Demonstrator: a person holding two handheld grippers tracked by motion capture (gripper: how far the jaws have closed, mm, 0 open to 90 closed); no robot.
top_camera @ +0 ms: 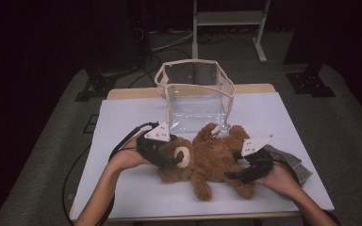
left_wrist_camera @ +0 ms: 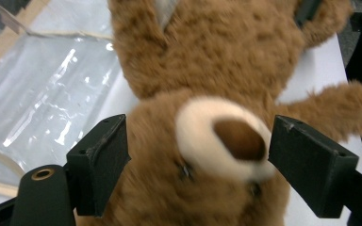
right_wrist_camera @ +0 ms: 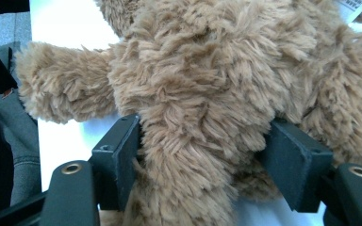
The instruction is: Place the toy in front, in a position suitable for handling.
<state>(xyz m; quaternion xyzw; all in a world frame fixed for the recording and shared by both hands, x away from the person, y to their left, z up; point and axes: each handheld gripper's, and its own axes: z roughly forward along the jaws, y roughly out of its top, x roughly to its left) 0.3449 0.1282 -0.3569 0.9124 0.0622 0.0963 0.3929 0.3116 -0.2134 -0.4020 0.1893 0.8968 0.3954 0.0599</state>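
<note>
A brown teddy bear (top_camera: 212,157) lies on its back on the white table (top_camera: 132,188), head towards the left. My left gripper (top_camera: 172,162) is at its head. In the left gripper view the jaws (left_wrist_camera: 198,160) stand wide on either side of the cream muzzle (left_wrist_camera: 221,136), without squeezing it. My right gripper (top_camera: 238,172) is at the bear's lower right. In the right gripper view its jaws (right_wrist_camera: 202,160) straddle a furry limb (right_wrist_camera: 193,155); the fur brushes both pads but is not pinched.
An open clear plastic bag with cream trim (top_camera: 195,89) stands just behind the bear, and its clear side (left_wrist_camera: 52,103) lies beside the head. A grey cloth (top_camera: 297,167) lies under my right hand. Dark floor surrounds the table.
</note>
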